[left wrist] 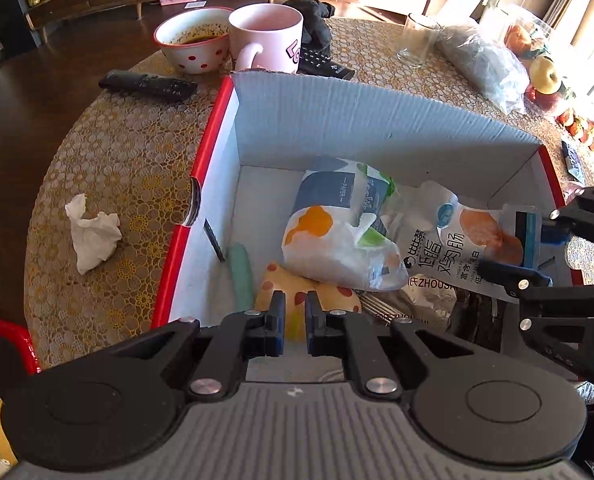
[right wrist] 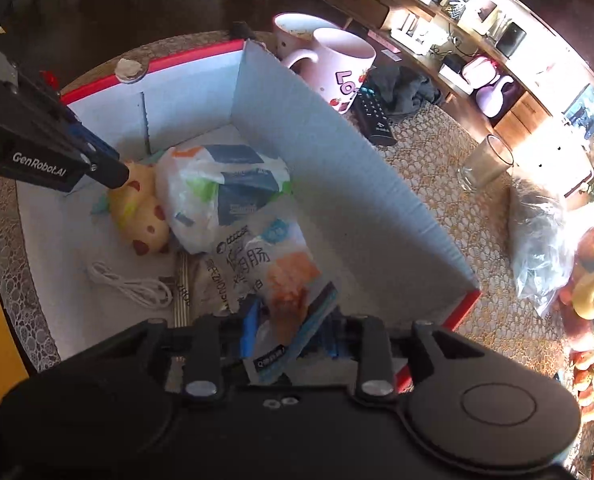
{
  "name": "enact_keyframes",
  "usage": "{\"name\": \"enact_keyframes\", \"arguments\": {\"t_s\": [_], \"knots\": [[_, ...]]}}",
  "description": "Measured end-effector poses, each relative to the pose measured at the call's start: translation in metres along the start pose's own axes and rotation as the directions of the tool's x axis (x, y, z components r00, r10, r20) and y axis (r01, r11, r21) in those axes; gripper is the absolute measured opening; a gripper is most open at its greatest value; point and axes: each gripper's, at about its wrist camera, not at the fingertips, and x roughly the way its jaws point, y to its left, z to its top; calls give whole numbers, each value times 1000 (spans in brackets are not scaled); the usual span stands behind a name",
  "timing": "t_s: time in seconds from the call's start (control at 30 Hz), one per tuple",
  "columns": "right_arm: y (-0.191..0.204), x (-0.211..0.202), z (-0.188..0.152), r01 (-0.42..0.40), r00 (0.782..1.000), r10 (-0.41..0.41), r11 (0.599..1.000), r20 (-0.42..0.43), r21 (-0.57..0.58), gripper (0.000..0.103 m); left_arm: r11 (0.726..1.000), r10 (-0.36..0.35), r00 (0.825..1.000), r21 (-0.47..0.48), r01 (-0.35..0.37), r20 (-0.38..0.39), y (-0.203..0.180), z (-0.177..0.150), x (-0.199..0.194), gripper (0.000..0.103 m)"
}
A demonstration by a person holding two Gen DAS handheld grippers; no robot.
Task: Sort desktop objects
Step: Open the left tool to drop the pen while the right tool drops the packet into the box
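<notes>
A white cardboard box with red edges stands on the round table. Inside lie a yellow toy with red spots, a plastic-wrapped tissue pack and a white snack pouch with orange print. My left gripper reaches down into the box, shut on the yellow toy. My right gripper hangs over the box's right end. Its jaws stand apart, and the pouch's end lies loosely between the blue pads.
Also in the box are a white cable and a green strip. On the table lie a crumpled tissue, two remotes, a dotted bowl, a pink mug, a glass, a plastic bag and fruit.
</notes>
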Motion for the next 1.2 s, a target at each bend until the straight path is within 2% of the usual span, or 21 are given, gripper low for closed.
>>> {"name": "enact_keyframes", "arguments": {"t_s": [0.13,0.33,0.77,1.2], "knots": [[-3,-10,-3,9,1000,-9,1000,30,8,67,1000,-5,1000,-1,5,-3,-3,1,2,9],[-13,-36,-5,-23,996,20,999,91,24,68,1000,-13,1000,0,13,-6,-8,1,1,9],[-8,-67,-22,-87,989,81,995,126,40,68,1000,8,1000,10,-8,-8,-25,-6,-14,9],[-8,-101,-50,-104,979,88,992,181,78,72,999,29,1000,41,-29,0,-48,-23,-32,9]]}}
